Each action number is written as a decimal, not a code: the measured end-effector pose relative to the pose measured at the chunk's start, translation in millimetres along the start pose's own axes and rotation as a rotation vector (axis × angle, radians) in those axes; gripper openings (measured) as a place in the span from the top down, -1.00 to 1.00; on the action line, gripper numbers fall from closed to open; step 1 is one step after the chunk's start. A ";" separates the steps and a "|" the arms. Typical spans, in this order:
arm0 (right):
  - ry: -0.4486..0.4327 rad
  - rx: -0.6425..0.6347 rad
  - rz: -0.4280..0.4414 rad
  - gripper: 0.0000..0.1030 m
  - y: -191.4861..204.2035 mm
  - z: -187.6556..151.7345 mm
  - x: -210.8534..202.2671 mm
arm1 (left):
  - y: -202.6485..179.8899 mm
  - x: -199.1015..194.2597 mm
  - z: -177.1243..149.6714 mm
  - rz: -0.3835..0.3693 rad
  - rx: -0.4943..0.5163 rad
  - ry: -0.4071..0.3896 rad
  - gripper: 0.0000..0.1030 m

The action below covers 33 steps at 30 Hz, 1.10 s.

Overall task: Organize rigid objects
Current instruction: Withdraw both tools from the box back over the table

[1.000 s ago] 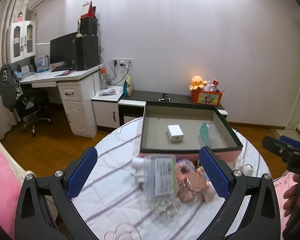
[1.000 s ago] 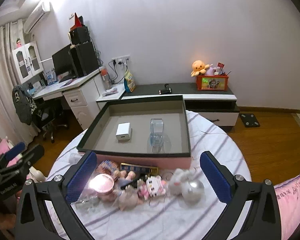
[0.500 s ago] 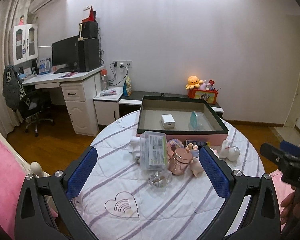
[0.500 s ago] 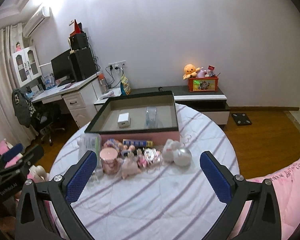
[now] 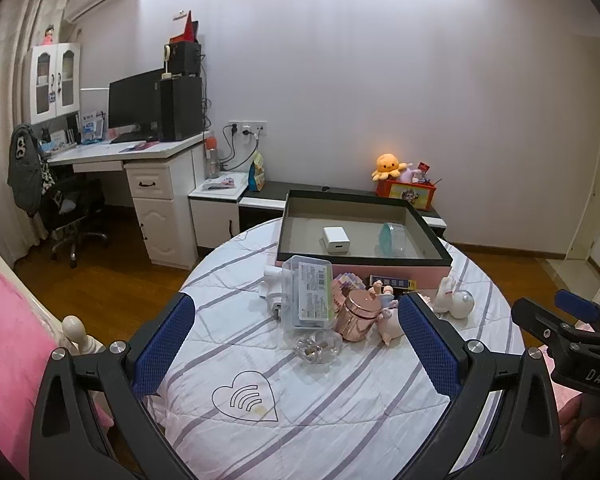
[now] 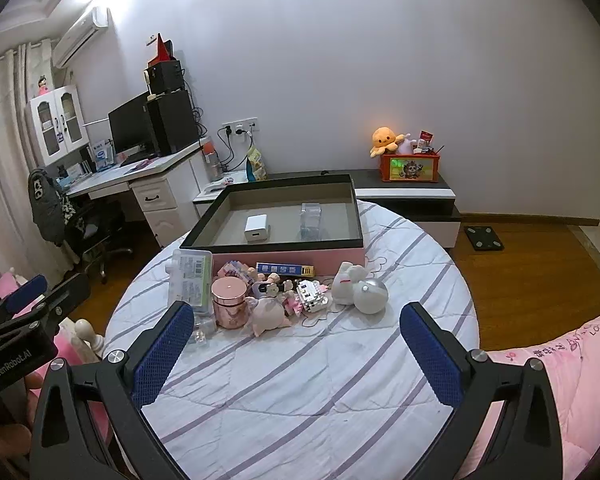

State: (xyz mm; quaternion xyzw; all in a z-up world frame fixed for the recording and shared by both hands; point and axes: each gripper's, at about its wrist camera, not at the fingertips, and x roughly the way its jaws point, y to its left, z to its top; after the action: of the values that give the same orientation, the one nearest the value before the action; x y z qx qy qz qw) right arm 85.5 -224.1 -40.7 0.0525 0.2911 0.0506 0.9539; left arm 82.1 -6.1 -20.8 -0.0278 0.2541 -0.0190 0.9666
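A pink box with a dark rim stands at the far side of the round table. Inside lie a white charger cube and a clear case. In front of it lie a clear plastic box, a rose-gold jar, small figurines, a white bunny with a silver ball and a blue strip box. My left gripper and right gripper are both open and empty, held back near the table's front.
A white desk with monitor and speakers and an office chair stand at the left. A low cabinet with an orange plush runs along the back wall. Pink bedding borders the table. A scale lies on the wooden floor.
Both grippers have pulled back and up from the box, so the whole table and the pile of objects have come into view. Both stay open and empty.
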 end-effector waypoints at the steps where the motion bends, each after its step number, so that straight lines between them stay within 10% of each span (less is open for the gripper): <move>1: 0.001 0.000 0.001 -1.00 0.4 0.1 0.1 | -0.1 0.0 -0.1 0.001 0.000 0.000 -0.99; 33: 0.117 0.017 -0.042 -1.00 -24.9 -8.5 50.8 | -7.3 79.6 -46.2 -0.028 0.025 0.227 -0.99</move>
State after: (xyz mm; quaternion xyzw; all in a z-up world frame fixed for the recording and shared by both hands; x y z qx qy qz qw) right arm 124.3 -241.8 -78.8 0.0515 0.3480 0.0312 0.9355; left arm 128.4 -19.5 -99.4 -0.0168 0.3612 -0.0385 0.9316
